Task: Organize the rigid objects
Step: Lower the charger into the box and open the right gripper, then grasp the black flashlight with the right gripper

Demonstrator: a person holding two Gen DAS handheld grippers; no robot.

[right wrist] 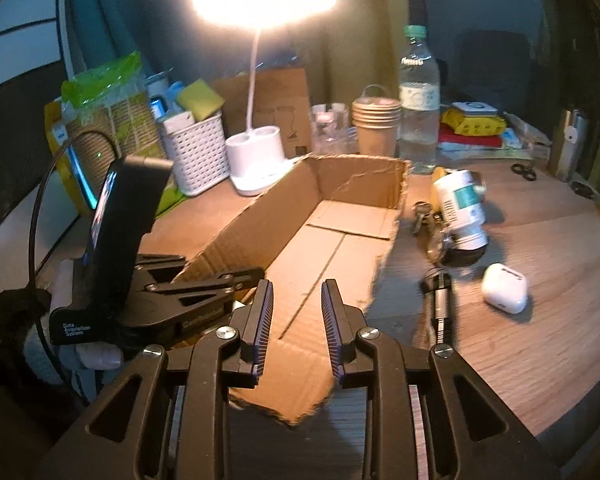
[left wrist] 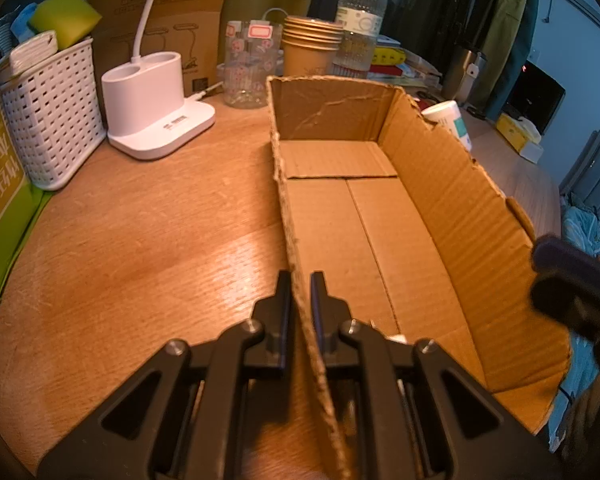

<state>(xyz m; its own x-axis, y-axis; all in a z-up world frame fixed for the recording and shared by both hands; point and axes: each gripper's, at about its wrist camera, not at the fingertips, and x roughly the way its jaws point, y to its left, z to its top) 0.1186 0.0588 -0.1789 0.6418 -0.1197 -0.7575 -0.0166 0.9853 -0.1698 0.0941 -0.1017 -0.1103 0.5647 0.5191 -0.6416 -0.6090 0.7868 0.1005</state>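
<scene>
Left wrist view, left tool (left wrist: 300, 300) astride box wall (left wrist: 296, 240) — contact unclear

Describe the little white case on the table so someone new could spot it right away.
Find the open cardboard box on the wooden table. To its right lie keys, a toppled white bottle and a dark metal cylinder. The white case lies nearest the table edge: small, rounded, glossy.

Cardboard box (left wrist: 380, 216), with loose items beside it

Brown corrugated, open-topped, torn rims, nothing inside; stands on wooden table. Just right of it: white bottle (right wrist: 462, 210) on its side, keys (right wrist: 420, 214), dark cylindrical item (right wrist: 440, 300), white earbud case (right wrist: 504, 288).
</scene>
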